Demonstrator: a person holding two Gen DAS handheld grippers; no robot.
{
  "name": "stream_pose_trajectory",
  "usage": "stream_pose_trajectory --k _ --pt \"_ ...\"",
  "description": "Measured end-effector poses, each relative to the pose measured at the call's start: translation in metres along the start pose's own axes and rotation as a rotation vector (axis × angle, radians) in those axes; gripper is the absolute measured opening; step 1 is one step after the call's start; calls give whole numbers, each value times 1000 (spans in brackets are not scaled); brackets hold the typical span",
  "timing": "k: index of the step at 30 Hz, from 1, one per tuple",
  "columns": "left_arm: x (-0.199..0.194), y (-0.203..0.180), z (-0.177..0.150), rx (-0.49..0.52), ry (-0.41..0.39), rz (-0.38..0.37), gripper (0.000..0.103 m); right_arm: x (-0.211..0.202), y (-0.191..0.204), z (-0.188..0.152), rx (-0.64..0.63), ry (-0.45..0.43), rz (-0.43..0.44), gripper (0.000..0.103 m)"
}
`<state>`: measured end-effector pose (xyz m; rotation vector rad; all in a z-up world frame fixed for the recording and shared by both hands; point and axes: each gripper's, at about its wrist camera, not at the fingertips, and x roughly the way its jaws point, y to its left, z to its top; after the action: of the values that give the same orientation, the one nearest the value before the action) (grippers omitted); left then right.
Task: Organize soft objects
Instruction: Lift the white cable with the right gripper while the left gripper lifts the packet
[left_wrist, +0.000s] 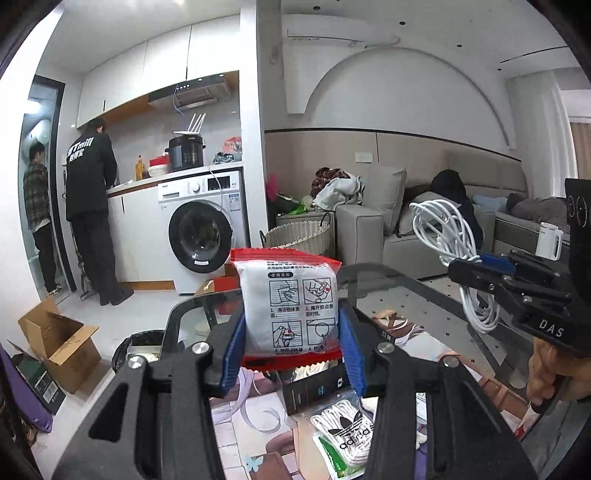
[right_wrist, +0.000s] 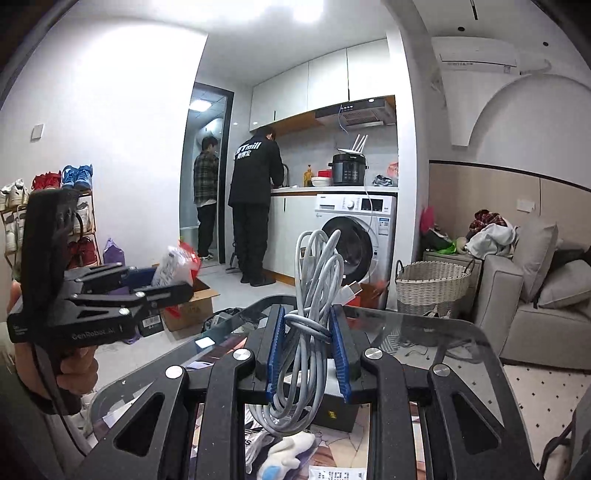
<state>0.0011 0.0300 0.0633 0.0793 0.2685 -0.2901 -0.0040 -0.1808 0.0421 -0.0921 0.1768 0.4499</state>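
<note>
Both tongs are loaded and held up above the glass bench (right_wrist: 461, 332). Left tongs (left_wrist: 291, 332), part open, pinch a red-edged packet (left_wrist: 286, 306) by its two side edges, so it stands upright, long axis vertical, printed face toward the camera. Right tongs (right_wrist: 308, 354), nearly shut, clamp a coiled cable (right_wrist: 314, 295) at its tied waist, which looks meant to keep the loops bundled; the coil's long axis runs up and down, loops above and below the pads, plug end poking right. Likely both are being carried clear of the clutter, with a wicker basket (right_wrist: 430, 284) beyond the bench a possible destination.
</note>
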Motion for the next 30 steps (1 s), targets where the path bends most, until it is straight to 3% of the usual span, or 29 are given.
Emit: stream_pose_trajectory --k 16,30 --pt "6 2 9 -36 -34 10 45 9 -6 3 8 -11 11 24" --pt "66 9 41 -131 -47 36 45 55 -4 37 14 -58 15 24"
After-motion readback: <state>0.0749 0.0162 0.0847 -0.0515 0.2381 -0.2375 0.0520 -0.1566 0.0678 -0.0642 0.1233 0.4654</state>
